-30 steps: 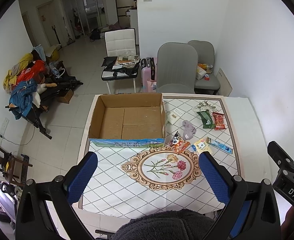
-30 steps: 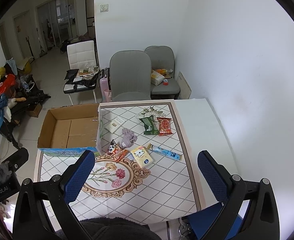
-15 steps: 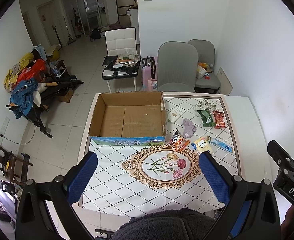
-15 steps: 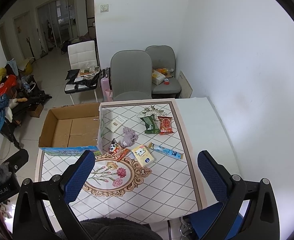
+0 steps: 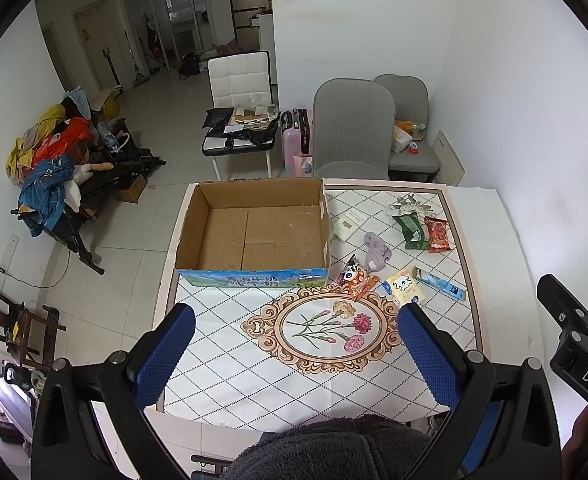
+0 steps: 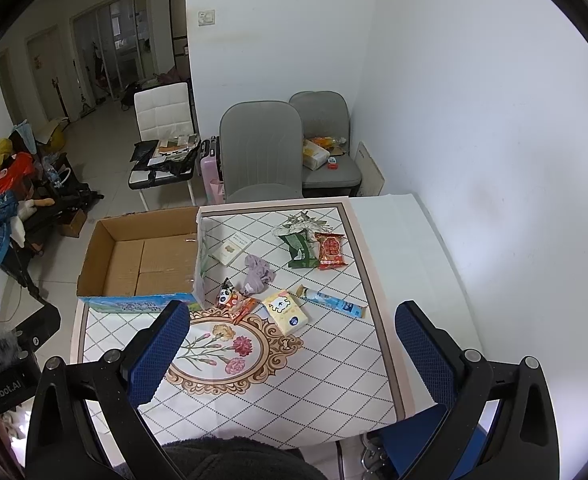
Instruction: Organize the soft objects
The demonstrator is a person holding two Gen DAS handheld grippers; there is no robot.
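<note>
The table (image 5: 490, 240) is carrying an open cardboard box (image 5: 254, 232) at its far left. Both claws, the left gripper (image 5: 294, 354) and right gripper (image 6: 290, 350), are hanging spread wide over the near edge, gripping nothing. A purple sock (image 6: 259, 274) is lying right of the box, with a yellow tissue pack (image 6: 285, 311) nearer.

Home: dining table (image 5: 490, 240), chairs (image 5: 354, 128), laundry (image 5: 46, 184)
</note>
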